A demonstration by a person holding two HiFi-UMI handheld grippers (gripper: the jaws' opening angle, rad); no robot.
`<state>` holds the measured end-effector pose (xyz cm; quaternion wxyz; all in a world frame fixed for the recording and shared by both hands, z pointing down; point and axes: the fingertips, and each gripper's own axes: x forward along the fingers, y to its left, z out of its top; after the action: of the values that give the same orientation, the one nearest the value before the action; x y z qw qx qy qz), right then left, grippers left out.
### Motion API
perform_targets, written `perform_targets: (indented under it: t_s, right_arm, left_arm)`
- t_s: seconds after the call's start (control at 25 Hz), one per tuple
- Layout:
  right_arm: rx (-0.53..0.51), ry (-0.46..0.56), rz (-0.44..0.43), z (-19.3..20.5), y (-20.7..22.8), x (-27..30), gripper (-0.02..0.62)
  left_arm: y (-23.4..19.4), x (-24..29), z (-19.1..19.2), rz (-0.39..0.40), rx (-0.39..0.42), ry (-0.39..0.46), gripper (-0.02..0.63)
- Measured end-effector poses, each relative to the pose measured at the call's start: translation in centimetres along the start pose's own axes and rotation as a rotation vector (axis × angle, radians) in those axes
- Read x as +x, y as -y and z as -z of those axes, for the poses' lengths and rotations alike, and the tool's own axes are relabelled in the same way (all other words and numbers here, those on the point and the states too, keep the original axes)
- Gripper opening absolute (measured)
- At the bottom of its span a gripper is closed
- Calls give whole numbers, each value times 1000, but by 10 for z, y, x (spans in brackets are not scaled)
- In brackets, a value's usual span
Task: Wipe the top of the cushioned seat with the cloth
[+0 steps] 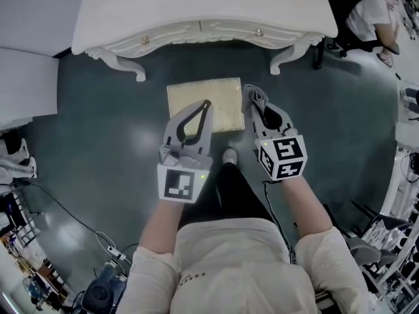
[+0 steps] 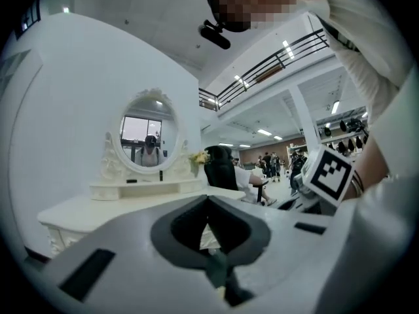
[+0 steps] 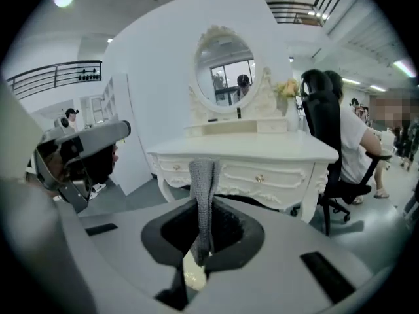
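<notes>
At frame centre, below the white dressing table (image 1: 196,5), the cushioned seat (image 1: 222,103) sits beneath your left claw (image 1: 207,103), closed and empty; your right claw (image 1: 254,106), at its right edge, pinches the grey cloth (image 3: 203,175).

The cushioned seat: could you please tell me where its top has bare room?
Bare: the back strip of the cushioned seat nearest the dressing table. Crowded: the front-left, under the left hand-held gripper, and the right edge, where the right hand-held gripper holds the cloth.
</notes>
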<state>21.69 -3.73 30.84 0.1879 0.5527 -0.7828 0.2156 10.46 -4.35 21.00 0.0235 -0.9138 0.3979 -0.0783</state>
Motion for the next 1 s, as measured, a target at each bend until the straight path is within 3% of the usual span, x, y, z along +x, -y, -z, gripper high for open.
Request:
perform_targets:
  t_s: [0.24, 0.4, 0.56, 0.8, 1.0]
  right_arm:
    - [-26, 167, -33, -102, -40, -49, 29]
    - [-80, 269, -45, -155, -63, -80, 29]
    - [-109, 357, -38, -200, -78, -103, 29]
    - [-160, 451, -23, -242, -100, -126, 29]
    - [-196, 484, -20, -253, -115, -133, 29]
  left_arm:
    - [-49, -36, -75, -101, -71, 53, 2]
    - [-75, -60, -123, -146, -36, 108, 2]
    - [-88, -74, -156, -141, 8, 127, 2]
    - [-100, -89, -193, -129, 55, 141, 2]
    - [-103, -98, -208, -129, 68, 153, 2]
